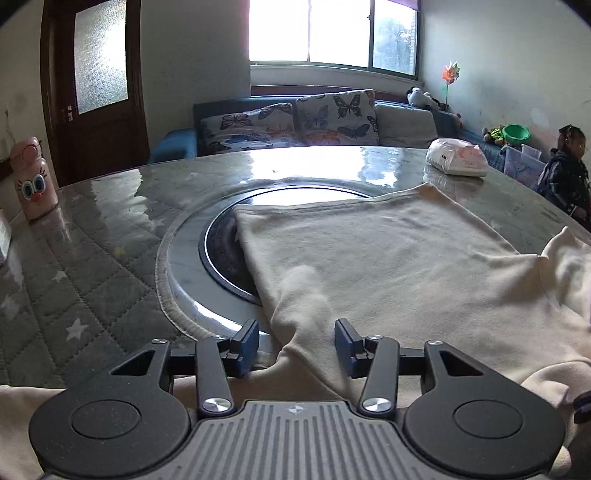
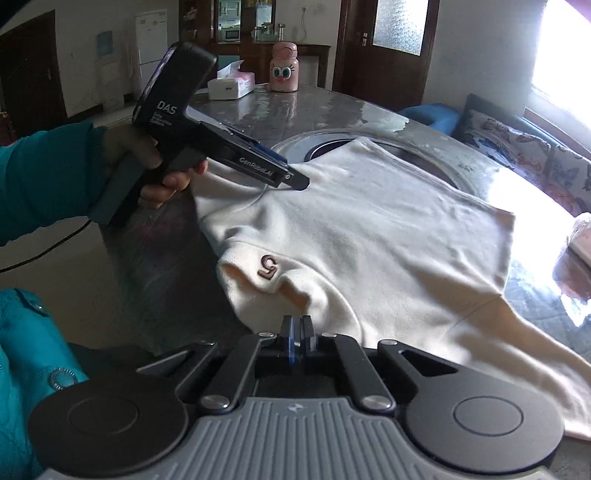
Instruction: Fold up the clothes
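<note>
Close in, left wrist view: left tool (image 1: 297, 345) released, blue pads well apart, a raised ridge of the cream sweater (image 1: 388, 258) running up between them without touching either pad. Sweater spread flat ahead and to the right of this tool, its far-left corner lying over the dark round inset (image 1: 221, 251) sunk in the middle of the desk (image 1: 110, 199). Quilted star-print cover (image 1: 74, 295) under glass lies left of the tool.

Right wrist view: right tool (image 2: 296, 334) clenched, pads pressed together at the near edge of the sweater; whether any cloth is pinched between them I cannot tell. Just ahead of the pads, a folded lip of fabric carries a small brown "G" emblem (image 2: 269, 266). Sweater body stretches away ahead and right, sunlit at its far corner.

Ahead-left of the right tool, a hand (image 2: 162, 173) in a teal sleeve grips the left tool's handle, nose down on the sweater's left edge.

Farther off: pink cartoon-face bottle (image 1: 33, 177) stands on the far-left desk rim; tissue box (image 2: 232, 85) beside it in the right view. White soft pack (image 1: 458, 160) on the far-right desk edge. Beyond the desk, butterfly-print cushions (image 1: 288, 123) on a blue sofa, a bright window (image 1: 332, 33) above, and a child (image 1: 565, 177) at far right.
</note>
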{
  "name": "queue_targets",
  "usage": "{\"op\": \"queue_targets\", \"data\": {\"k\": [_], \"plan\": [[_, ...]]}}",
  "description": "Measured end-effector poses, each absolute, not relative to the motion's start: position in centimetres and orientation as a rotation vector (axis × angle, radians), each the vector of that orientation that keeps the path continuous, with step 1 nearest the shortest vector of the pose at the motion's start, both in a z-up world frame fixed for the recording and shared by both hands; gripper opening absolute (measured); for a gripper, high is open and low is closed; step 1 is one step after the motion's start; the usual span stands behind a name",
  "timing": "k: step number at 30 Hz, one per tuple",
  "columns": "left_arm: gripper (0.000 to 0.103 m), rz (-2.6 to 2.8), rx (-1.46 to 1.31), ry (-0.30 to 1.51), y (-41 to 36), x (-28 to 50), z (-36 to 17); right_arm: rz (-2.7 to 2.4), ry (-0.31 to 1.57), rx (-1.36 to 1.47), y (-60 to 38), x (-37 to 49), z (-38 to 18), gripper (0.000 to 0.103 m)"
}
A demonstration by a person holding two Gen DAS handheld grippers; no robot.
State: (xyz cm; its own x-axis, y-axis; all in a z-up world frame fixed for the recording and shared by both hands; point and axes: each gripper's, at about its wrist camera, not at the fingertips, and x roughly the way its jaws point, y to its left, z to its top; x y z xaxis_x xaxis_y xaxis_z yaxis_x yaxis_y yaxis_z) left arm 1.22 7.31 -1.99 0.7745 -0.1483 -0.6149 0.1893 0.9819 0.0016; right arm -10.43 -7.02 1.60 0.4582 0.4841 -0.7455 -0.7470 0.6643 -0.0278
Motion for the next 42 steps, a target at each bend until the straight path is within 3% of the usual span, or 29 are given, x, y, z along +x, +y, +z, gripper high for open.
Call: {"op": "queue_targets", "data": {"k": [5, 9, 13, 15, 23, 34, 42], "plan": [[0.05, -0.206, 0.096, 0.624, 6.3, -0.6, -0.7, 0.743, 0.721, -0.295, -8.1, -10.0, 3.2, 0.006], [0.05, -0.312, 0.106, 0.59, 4.0, -1.9, 0.3, 0.662, 0.7, -0.265, -8.6, -8.8, 3.0, 0.018], [0.05, -0.418, 0.129, 0.593, 1.7, -3.5, 0.0, 0.654, 0.732, -0.266, -8.6, -8.7, 1.8, 0.022], [0.05, -0.453, 0.136, 0.609, 1.0, -4.4, -0.5, 0.65, 0.748, -0.266, -8.6, -8.7, 1.2, 0.034], [0.052, -0.488, 0.16, 0.638, 0.5, -7.2, -1.9, 0.63, 0.743, -0.218, -10.4, -8.3, 1.9, 0.046], [0.058, -0.459, 0.133, 0.641, 0.9, -7.3, -1.9, 0.438, 0.704, -0.158, -12.1, -0.4, 0.2, 0.046], [0.063, -0.455, 0.127, 0.642, 0.9, -7.1, -2.0, 0.431, 0.662, -0.138, -13.2, -2.7, 1.2, 0.052]]}}
